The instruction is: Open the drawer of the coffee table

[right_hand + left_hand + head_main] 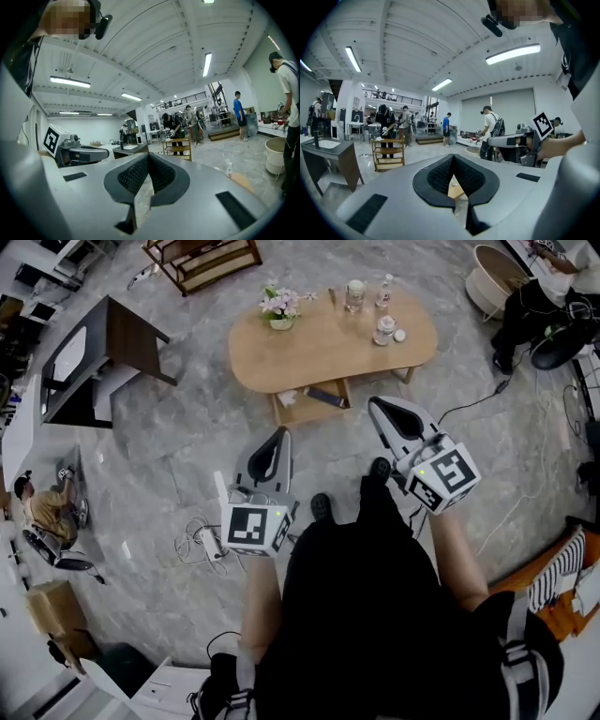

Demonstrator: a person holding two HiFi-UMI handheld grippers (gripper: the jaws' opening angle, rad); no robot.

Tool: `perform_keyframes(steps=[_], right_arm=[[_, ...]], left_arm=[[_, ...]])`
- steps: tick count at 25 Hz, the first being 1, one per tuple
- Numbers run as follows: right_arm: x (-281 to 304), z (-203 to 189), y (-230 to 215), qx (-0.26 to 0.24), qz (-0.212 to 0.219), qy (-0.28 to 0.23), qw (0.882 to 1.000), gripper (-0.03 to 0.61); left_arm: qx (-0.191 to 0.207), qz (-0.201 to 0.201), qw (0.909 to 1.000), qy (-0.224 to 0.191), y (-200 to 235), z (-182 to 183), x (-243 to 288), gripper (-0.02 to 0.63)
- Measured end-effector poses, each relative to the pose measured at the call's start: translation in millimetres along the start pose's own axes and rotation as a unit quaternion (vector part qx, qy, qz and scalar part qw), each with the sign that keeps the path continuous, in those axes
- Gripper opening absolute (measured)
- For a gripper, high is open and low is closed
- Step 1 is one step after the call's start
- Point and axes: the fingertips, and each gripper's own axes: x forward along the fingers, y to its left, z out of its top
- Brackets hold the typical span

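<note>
Short of the coffee table (pixel 323 352), on the person's side of it, both grippers are held above the grey marbled floor (pixel 187 427), pointed towards the table and apart from its near edge. The left gripper (pixel 280 436) is seen with its jaws pressed together and nothing between them. The right gripper (pixel 377 407), nearer the table, is likewise closed and empty. Beneath the table's near edge what appears to be the drawer (pixel 309 407) is seen, standing out past the top, with a dark thing and a pale thing lying in it. On the tabletop a pot of flowers (pixel 280 307) is set at the far left, and bottles (pixel 384 326) at the far right.
</note>
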Motion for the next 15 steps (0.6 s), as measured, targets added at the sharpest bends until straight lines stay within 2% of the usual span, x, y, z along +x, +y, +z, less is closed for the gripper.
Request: perform_keyframes(steps=[7, 15], right_arm=[[2.7, -25.4, 55.9, 0.011, -0.034, 0.008, 0.999, 0.012], [-13.4, -28.8, 81.5, 0.003, -0.054, 0.019, 0.998, 0.012]], left_arm=[[-0.011, -0.037, 0.9993, 0.005, 26.7, -30.0, -35.3, 0.014], [-0.007, -0.048, 0.9988, -0.009, 36.3, -21.3, -59.5, 0.014]])
